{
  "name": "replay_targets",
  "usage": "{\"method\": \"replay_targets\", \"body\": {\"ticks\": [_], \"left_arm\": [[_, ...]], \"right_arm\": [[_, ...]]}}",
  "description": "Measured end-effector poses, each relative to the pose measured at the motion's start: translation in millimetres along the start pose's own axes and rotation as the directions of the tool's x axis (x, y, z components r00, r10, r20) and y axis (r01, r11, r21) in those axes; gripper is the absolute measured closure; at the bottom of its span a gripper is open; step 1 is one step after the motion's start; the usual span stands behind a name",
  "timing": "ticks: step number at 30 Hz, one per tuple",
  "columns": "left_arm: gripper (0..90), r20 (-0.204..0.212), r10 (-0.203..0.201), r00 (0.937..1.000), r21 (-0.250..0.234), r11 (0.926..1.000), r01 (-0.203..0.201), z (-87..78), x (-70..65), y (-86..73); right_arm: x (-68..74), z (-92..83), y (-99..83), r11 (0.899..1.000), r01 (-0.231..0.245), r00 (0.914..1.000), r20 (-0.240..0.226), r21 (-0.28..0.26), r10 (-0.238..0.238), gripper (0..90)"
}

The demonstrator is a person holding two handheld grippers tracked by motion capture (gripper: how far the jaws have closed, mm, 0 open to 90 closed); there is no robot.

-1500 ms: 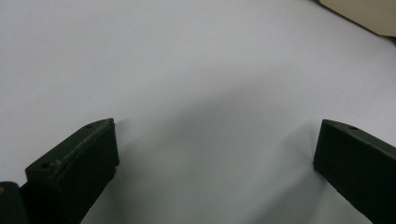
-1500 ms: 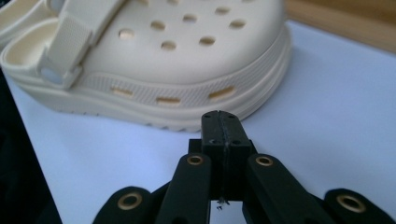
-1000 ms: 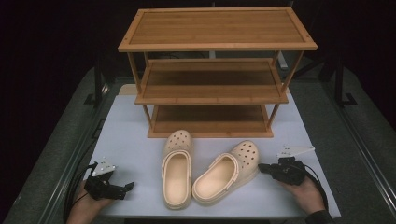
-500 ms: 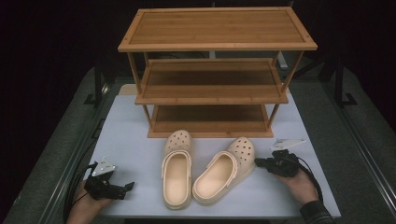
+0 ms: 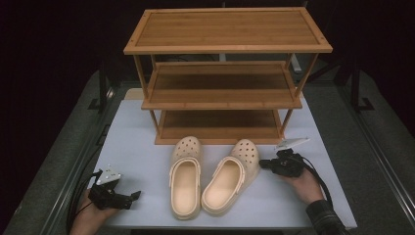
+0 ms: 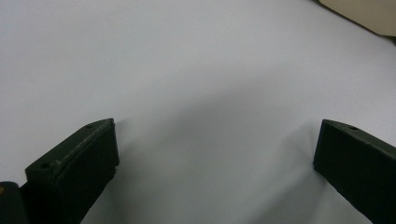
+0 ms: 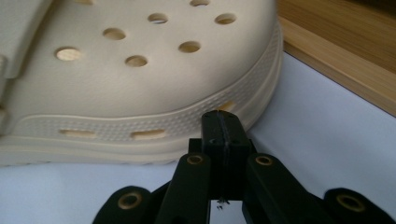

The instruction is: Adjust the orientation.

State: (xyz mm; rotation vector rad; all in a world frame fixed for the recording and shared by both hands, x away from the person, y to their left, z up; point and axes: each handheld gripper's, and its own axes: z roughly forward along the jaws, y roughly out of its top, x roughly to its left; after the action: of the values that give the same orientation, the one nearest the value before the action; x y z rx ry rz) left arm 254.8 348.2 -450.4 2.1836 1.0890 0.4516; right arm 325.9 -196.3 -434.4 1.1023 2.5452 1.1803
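Dark surroundings frame a pale blue-grey table [image 5: 147, 147], with a three-tier wooden shoe rack [image 5: 225, 73] standing at its far end. Just in front of the rack's bottom shelf lie two cream clogs, toes toward it. The right clog [image 5: 230, 181] sits at a slant, its toe near the rack's right front leg and its heel angled in toward the other shoe. The left clog [image 5: 186, 183] lies straight, just beside it, the two nearly touching at the heel.

The right gripper [image 5: 264, 164] is held level just in front of the rack's right corner, its tip at the side of the right clog's toe. In the right gripper view its jaws are pressed together with nothing between them, and the tip [image 7: 220, 122] sits right against the ribbed sole rim (whether it truly touches I cannot tell).

The left gripper [image 5: 134, 195] rests well away from the rack, at the table's near left corner, jaws wide apart over bare table [image 6: 187, 70], holding nothing.
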Motion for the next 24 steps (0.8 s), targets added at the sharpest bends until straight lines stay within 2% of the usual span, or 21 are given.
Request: {"method": "replay_targets", "body": {"ticks": [6, 12, 15, 24], "left_arm": [[0.0, 0.001, 0.0, 1.0, 0.001, 1.0, 0.0, 0.1, 0.1, 0.1], [0.0, 0.001, 0.001, 1.0, 0.002, 1.0, -0.001, 0.1, 0.2, 0.2], [0.0, 0.001, 0.0, 1.0, 0.001, 1.0, 0.0, 0.1, 0.2, 0.2], [0.0, 0.002, 0.002, 1.0, 0.002, 1.0, -0.002, 0.2, 0.4, 0.4]], "right_arm": [[-0.9, 10.3, 6.6, 1.0, 0.008, 0.9996, -0.026, -0.002, -0.008, 89.9], [0.9, 21.4, 16.2, 1.0, 0.029, 0.9992, -0.028, -0.009, -0.029, 89.9], [0.7, 25.6, 18.6, 1.0, 0.016, 0.9988, -0.045, -0.013, -0.017, 89.9], [3.8, 41.5, 31.1, 0.999, 0.03, 0.9968, -0.073, -0.023, -0.032, 89.9]]}}
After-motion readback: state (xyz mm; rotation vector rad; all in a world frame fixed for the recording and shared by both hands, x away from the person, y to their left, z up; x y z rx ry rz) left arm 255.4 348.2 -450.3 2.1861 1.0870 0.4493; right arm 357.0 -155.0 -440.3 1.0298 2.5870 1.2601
